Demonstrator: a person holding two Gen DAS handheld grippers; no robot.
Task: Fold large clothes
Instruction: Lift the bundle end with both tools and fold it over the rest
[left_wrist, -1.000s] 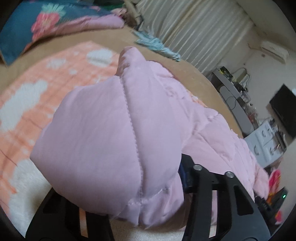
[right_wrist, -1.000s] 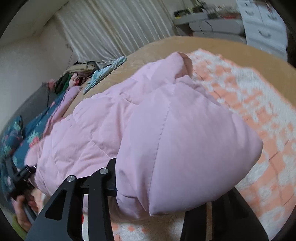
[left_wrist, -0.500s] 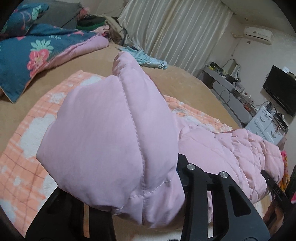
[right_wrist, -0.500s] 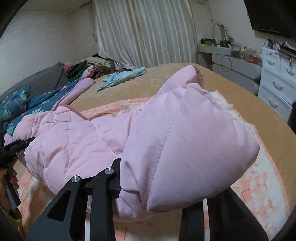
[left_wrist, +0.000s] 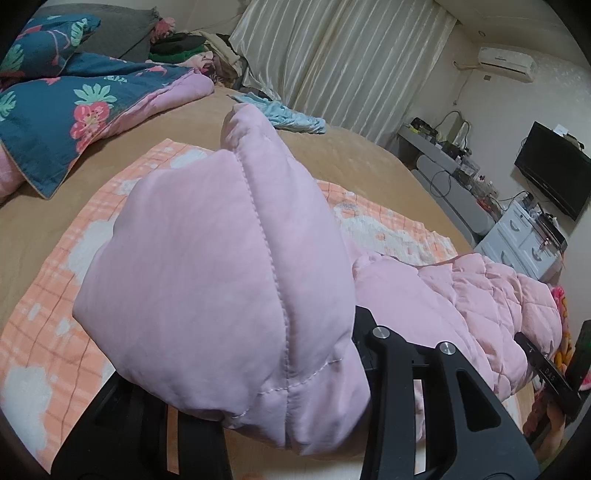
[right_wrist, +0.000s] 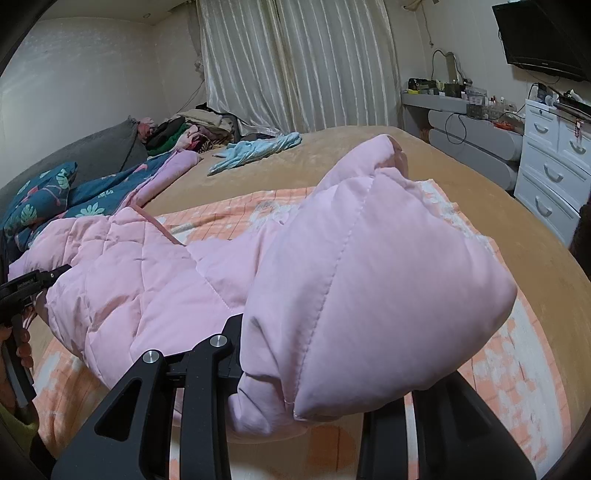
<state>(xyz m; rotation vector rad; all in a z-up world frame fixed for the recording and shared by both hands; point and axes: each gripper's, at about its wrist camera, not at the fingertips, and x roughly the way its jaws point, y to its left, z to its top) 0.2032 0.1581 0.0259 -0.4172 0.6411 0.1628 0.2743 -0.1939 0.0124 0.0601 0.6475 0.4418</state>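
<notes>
The pink quilted jacket hangs between the two grippers above the bed, a puffy end bunched over each one and the quilted middle sagging low over the orange checked blanket. The left gripper has its jaws closed on one end of the jacket, the padding swelling out over the black fingers and hiding their tips; the right gripper has its jaws closed on the other end in the same way. In the right wrist view the left gripper shows at the far left edge, well apart. The blanket spreads under the jacket, with bare tan bed cover beyond its edges toward the curtains and toward the right side of the bed. A light blue garment lies crumpled on the far part of the bed, well apart from the jacket. The dark blue floral quilt lies heaped along the left side, near the blanket's edge, with a pile of clothes behind it by the wall. Past the bed's right edge stand a white chest of drawers and a grey cluttered table, with a television on the wall above.
</notes>
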